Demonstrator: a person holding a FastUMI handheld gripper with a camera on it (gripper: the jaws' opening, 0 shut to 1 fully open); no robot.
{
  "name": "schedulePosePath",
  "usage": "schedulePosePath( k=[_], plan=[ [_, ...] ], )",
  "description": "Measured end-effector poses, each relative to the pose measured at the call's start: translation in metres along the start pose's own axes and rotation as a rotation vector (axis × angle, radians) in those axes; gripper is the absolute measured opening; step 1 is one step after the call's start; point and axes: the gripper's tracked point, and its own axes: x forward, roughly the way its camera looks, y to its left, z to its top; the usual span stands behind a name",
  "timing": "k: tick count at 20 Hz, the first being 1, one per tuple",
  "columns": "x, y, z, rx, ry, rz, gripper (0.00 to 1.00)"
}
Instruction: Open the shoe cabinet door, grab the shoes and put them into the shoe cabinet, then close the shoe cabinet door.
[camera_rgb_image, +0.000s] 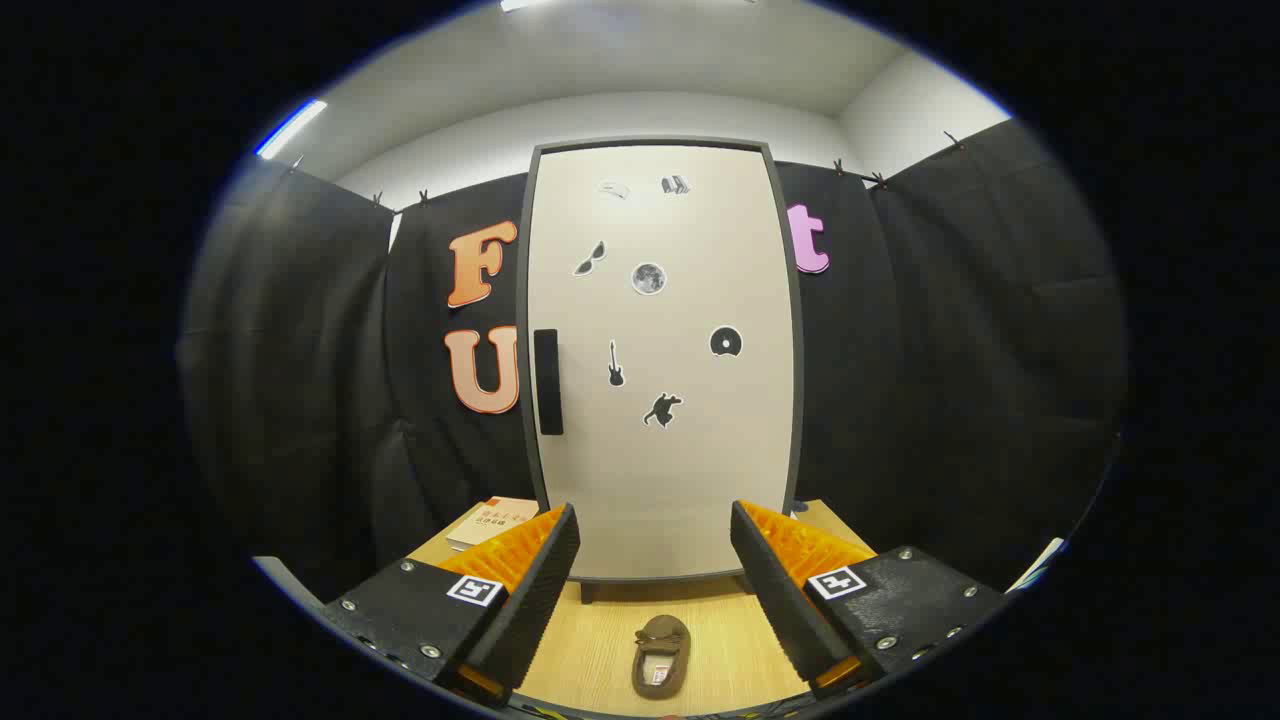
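Shoe cabinet (660, 400) — tall, pale-fronted unit with a dark frame, standing upright at the back of the worktop (600, 650), straight ahead of the gripper (655, 530) and beyond its fingers. Door shut, flush with the frame. Handle (547, 381): a dark vertical bar on the door's left side, at about mid-height. Door face carries several small stickers, among them a pair of sunglasses (590, 258), a round moon-like disc (648, 278), a guitar (616, 364), a record-like disc (726, 342) and a leaping figure (662, 409); two more near the top are too small to make out.

Shoe (661, 655) — one brown slip-on, lying flat on the light wood worktop in front of the cabinet, toe pointing toward the door, opening facing up. It sits between the two fingers, well apart from the cabinet base and touching neither finger.

Gripper — fingers spread wide, nothing held between them; the cabinet's lower front shows in the gap.

Book (492, 521) — a thin volume or booklet with a pale cover, lying flat on the worktop to the left of the cabinet, partly hidden behind the left finger.

Surroundings — black cloth wall (300, 350) behind and to both sides of the cabinet, clipped along its top edge; white room wall and ceiling above it.
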Motion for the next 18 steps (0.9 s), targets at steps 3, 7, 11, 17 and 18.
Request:
schedulePosePath(
  k=[3,7,11,17,18],
  plan=[
    [-0.001,0.001,0.001,0.000,0.000,0.009,0.95],
    [-0.002,0.001,0.003,-0.003,-0.014,0.018,0.95],
    [-0.002,0.001,-0.002,0.016,0.005,0.029,0.95],
    [-0.002,-0.007,-0.004,0.014,0.009,0.017,0.95],
    [0.000,-0.008,-0.003,0.015,0.009,0.015,0.95]
  ],
)
